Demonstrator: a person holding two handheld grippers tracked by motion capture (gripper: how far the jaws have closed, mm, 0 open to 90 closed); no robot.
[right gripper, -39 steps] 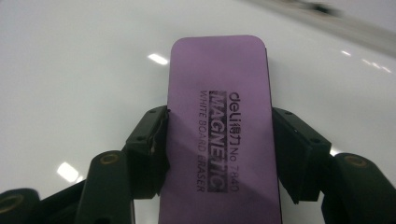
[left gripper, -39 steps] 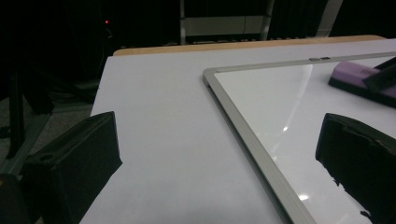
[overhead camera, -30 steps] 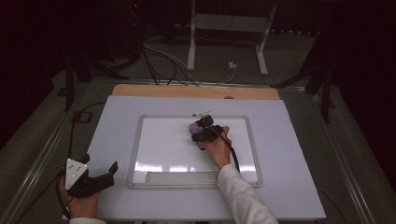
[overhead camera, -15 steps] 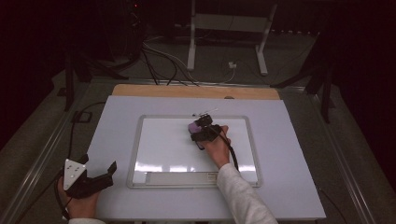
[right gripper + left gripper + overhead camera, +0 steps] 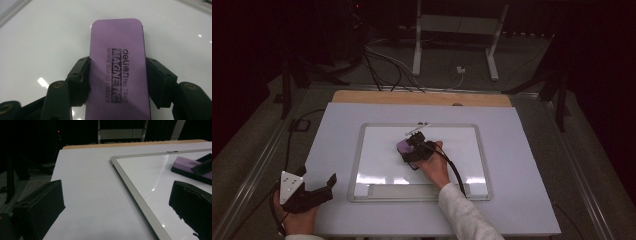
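A purple whiteboard eraser (image 5: 404,146) with a black felt base lies flat on the white board (image 5: 357,165) in the middle of the table. My right gripper (image 5: 414,148) is shut on its long sides, a little left of the board's centre. In the right gripper view both pads press the eraser (image 5: 117,62), and my right gripper (image 5: 117,82) holds it near its rear half. My left gripper (image 5: 321,189) rests at the table's near left corner, open and holding nothing. In the left gripper view my left gripper (image 5: 116,212) faces the board's metal rim (image 5: 130,187), with the eraser (image 5: 186,165) farther off.
The board's tray strip (image 5: 402,190) runs along its near edge. A wooden strip (image 5: 422,97) borders the table's far side. Cables (image 5: 387,65) and a metal stand (image 5: 457,30) sit on the floor beyond. A cable (image 5: 454,170) trails from the right gripper across the board.
My right gripper has slid the eraser leftward and slightly nearer across the board. The left gripper has stayed where it was.
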